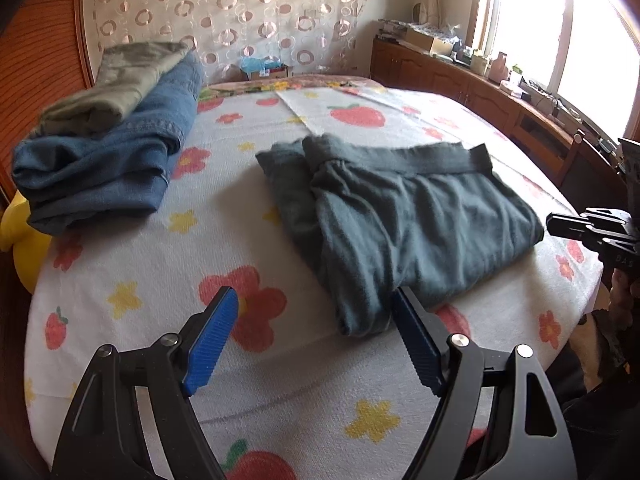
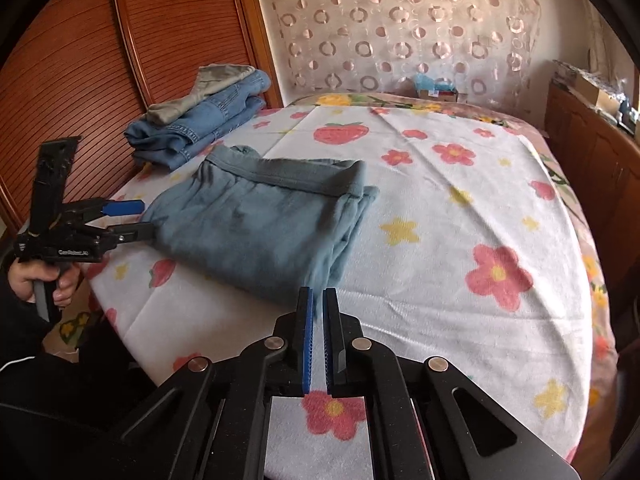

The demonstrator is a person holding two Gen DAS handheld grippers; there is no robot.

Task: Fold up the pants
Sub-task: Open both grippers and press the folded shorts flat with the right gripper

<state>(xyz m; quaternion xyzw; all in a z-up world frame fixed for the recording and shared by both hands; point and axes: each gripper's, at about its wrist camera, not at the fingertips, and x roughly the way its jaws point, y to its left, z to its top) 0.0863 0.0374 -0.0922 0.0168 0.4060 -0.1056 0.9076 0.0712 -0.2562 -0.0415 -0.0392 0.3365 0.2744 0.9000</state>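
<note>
My grey-blue pants [image 1: 404, 216] lie folded on the flowered bed [image 1: 140, 264], waistband toward twelve o'clock, with a stack of folded jeans [image 1: 104, 168] topped by an olive garment [image 1: 116, 84] at ten o'clock. My left tool [image 1: 316, 332] has its blue pads spread wide apart, the right-hand pad just at the near corner of the pants. My right tool [image 2: 319, 320] is nearly closed, a thin bit of the pants' near edge between its pads.

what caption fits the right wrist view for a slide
Right gripper nearly shut at the corner of folded grey-blue pants on a flower-print bedsheet, open left gripper alongside.
</note>
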